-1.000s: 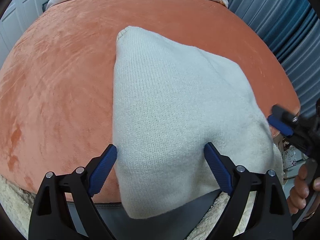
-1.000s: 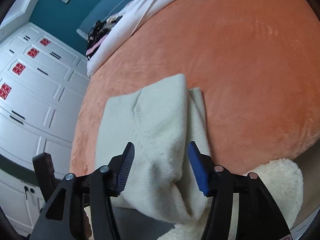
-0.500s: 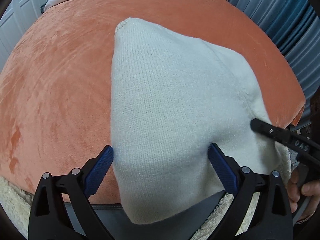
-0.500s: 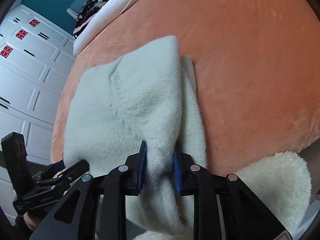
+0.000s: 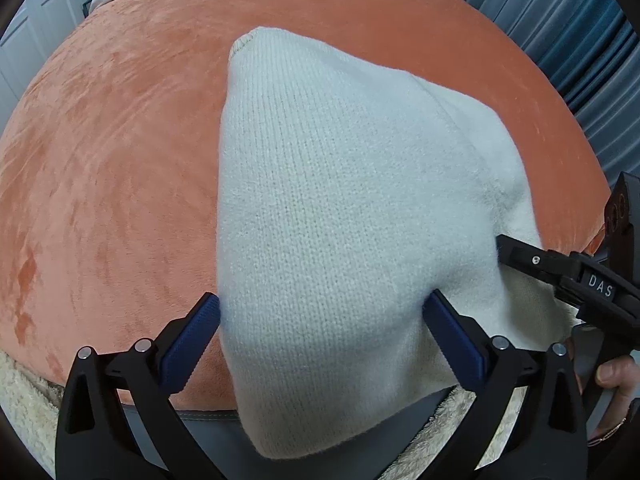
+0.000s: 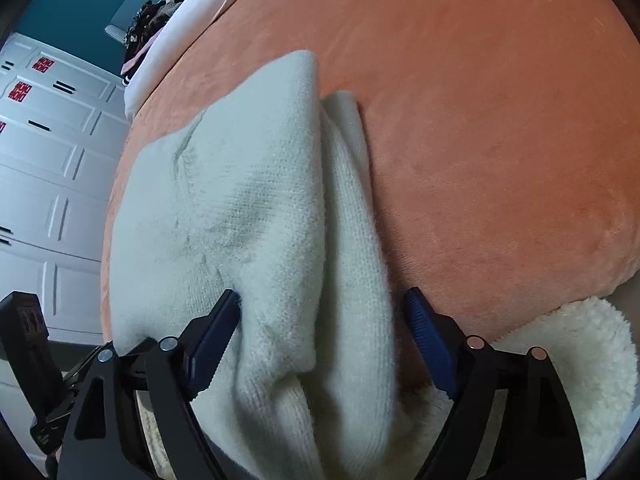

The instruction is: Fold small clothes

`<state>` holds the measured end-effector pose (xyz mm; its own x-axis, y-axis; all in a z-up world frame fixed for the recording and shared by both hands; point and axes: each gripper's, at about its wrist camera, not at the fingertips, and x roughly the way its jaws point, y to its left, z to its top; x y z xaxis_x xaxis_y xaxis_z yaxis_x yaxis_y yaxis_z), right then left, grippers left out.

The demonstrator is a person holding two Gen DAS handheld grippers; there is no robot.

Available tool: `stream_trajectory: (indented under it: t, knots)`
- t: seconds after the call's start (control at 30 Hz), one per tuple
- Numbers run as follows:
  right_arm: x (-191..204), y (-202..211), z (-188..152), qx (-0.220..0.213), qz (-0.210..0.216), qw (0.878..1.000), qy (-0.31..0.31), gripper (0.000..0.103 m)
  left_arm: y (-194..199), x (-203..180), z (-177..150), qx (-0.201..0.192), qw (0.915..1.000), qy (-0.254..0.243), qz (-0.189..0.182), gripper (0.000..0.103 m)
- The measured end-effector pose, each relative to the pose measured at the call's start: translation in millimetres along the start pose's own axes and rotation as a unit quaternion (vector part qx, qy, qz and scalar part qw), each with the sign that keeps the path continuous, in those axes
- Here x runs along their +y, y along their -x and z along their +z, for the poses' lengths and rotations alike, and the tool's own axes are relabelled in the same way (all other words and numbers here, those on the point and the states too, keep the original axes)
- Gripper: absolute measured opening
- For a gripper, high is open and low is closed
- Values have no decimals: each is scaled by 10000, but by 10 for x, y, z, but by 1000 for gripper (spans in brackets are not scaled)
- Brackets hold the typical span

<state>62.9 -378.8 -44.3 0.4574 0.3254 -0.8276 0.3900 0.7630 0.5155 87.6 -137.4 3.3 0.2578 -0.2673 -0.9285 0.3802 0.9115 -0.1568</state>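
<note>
Spreading wide again, the right gripper [image 6: 320, 332] has just let go: half a second back its fingers [image 6: 212, 336] were pinched on a ridge of the cream knit garment [image 5: 352, 208], now they straddle that same bunched fold without pressing it. The left gripper [image 5: 326, 332] has been opening too and stands at full spread, fingers [image 5: 192, 336] either side of the near hem, nothing gripped.

My read: release after a tuck or a tug, so this fold is set and the next grab is not yet chosen.

The garment lies on the orange blanket [image 5: 100, 160] covering the bed, near corner hanging over the edge. In the right wrist view a folded panel overlaps a narrower strip along its right side; the near end is still lumpy, so it probably needs flattening.

Around:
- fluffy cream throw [image 6: 580, 360] at the bed edge, just beside the garment and almost the same colour, easy to snag by mistake
- white wardrobe doors [image 6: 52, 168] left, blue curtain [image 5: 568, 32] right, both well apart
- the person's hand [image 5: 616, 376] on the right gripper's handle

Both grippers sit near each other at the hem; little room to work.
</note>
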Motion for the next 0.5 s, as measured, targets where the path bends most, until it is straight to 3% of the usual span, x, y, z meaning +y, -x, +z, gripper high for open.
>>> stream_trajectory:
  t: [0.17,0.3,0.5]
  knots:
    - [-3,-97,34,-29,242,9997,-18,96,-120,49,13,10,9999,49,-165,98]
    - [-33,-112,9,-72,321,9995,29,98,-198,102,21,-36,9991,101,-413,98]
    - [22,-151,28,-115,316,9994,39,98,-339,254,2,-49,9934,391,-1073,98]
